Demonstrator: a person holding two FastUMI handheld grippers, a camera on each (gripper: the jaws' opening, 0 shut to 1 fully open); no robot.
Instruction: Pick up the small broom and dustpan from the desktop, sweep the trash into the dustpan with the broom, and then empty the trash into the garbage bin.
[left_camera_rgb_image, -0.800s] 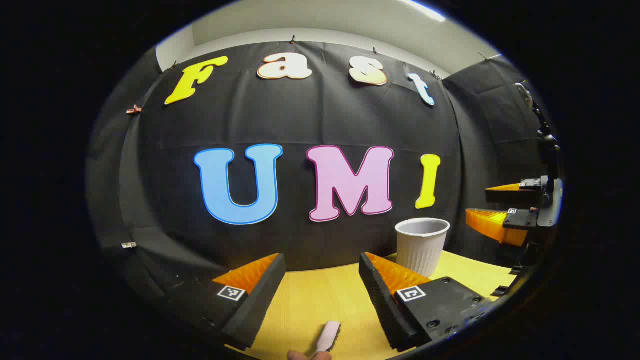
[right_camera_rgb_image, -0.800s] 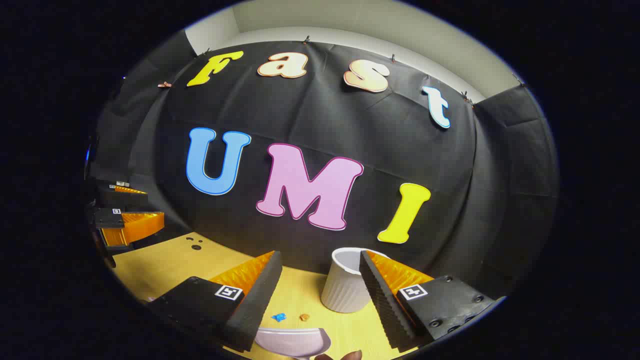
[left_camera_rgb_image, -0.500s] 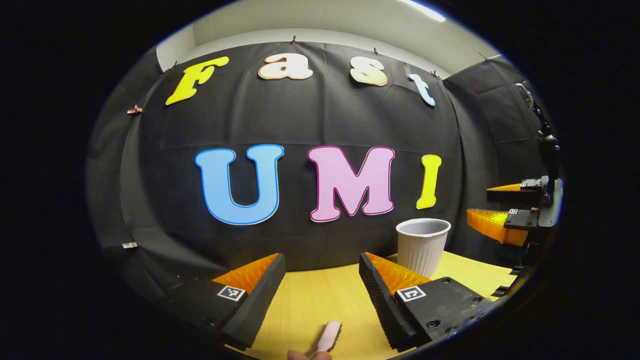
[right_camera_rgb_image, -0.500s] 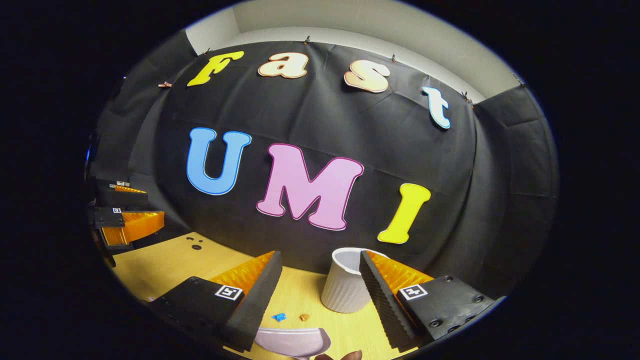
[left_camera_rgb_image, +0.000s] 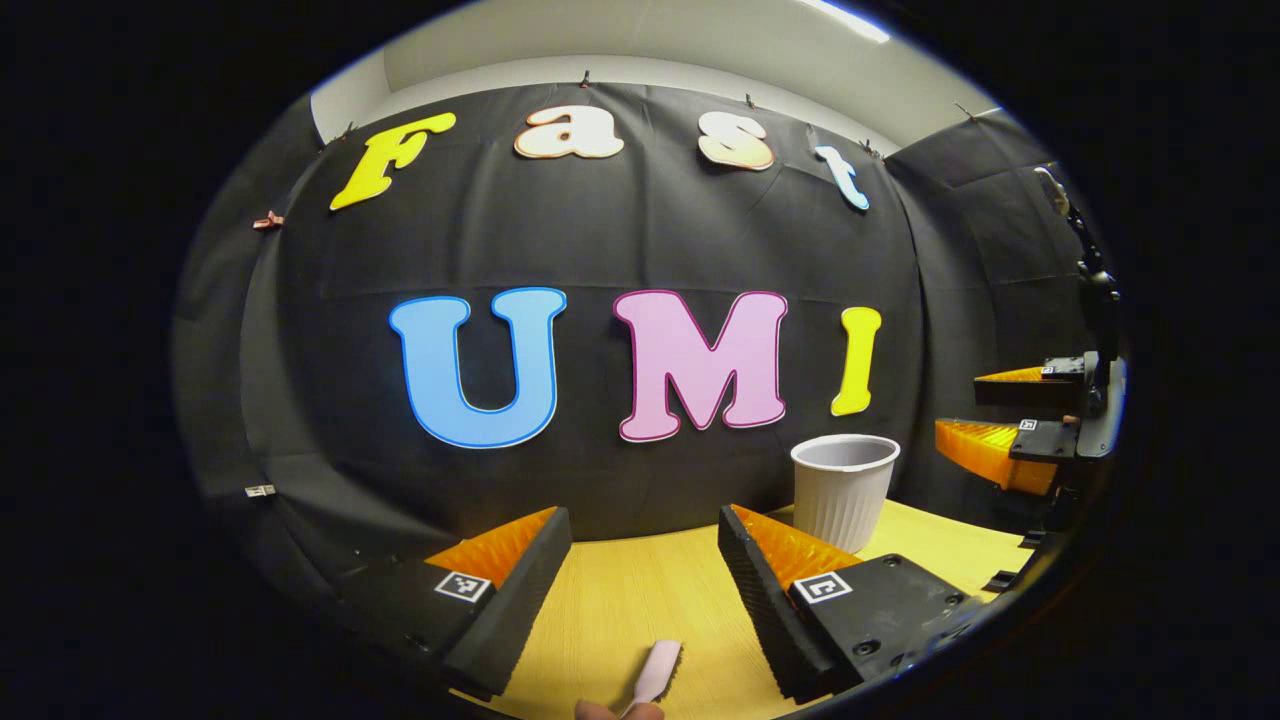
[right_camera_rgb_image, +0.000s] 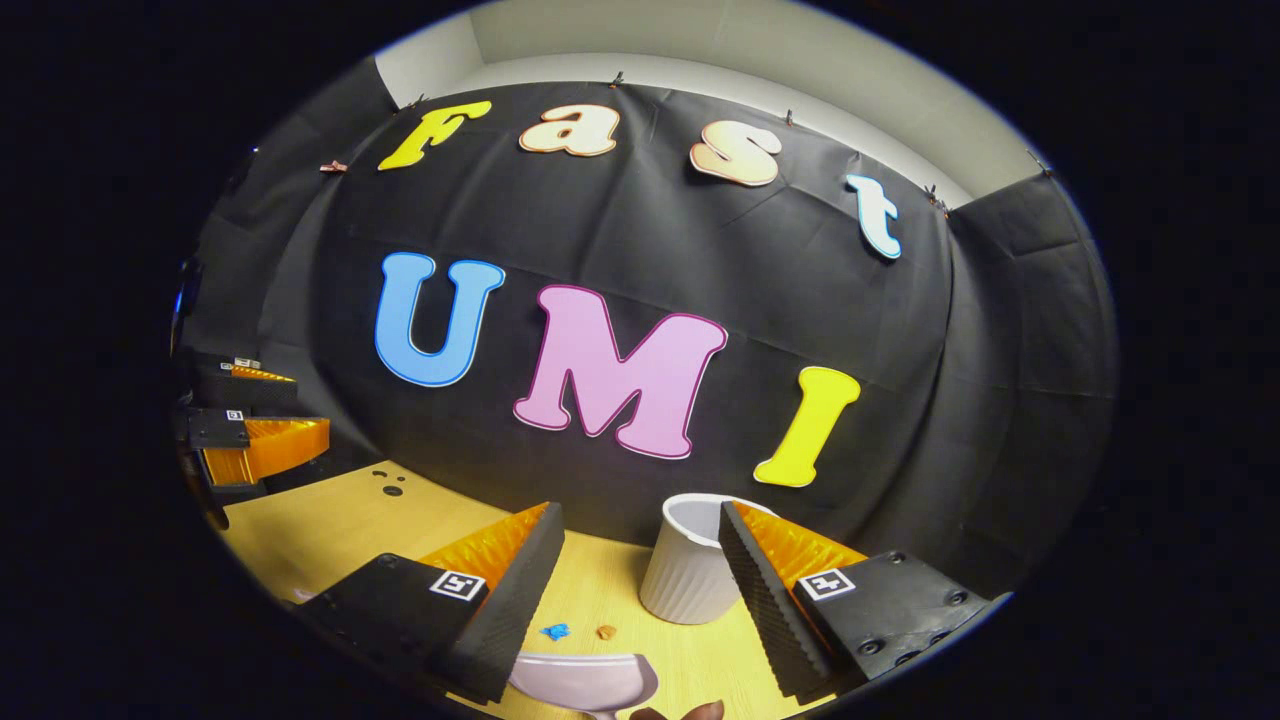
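Here, in the left gripper view, the left gripper (left_camera_rgb_image: 645, 560) hangs above the yellow counter (left_camera_rgb_image: 640, 590) with its fingers spread wide and nothing between them. Below the gap, at the bottom edge, lies the pale handle of the small broom (left_camera_rgb_image: 655, 670), with a fingertip (left_camera_rgb_image: 600, 711) just beside its near end; whether they touch I cannot tell. The white ribbed garbage bin (left_camera_rgb_image: 843, 487) stands upright on the counter near the black wall, to the right of the fingers. Farther right, at the edge of the view, the right gripper (left_camera_rgb_image: 985, 415) shows side-on, its fingers apart and holding nothing.

In the right gripper view, the right gripper (right_camera_rgb_image: 640, 560) is likewise wide open and empty above the counter (right_camera_rgb_image: 340, 530). The dustpan (right_camera_rgb_image: 585, 680) lies on the counter below the gap, its open mouth towards the wall. Just beyond it sit two bits of trash (right_camera_rgb_image: 578, 632), one blue and one brown, close together and apart from the dustpan's edge. The garbage bin (right_camera_rgb_image: 685, 570) stands a little farther back, partly behind one finger. At the far left the left gripper (right_camera_rgb_image: 250, 410) shows, open. Fingertips (right_camera_rgb_image: 680, 712) peek in at the bottom edge.
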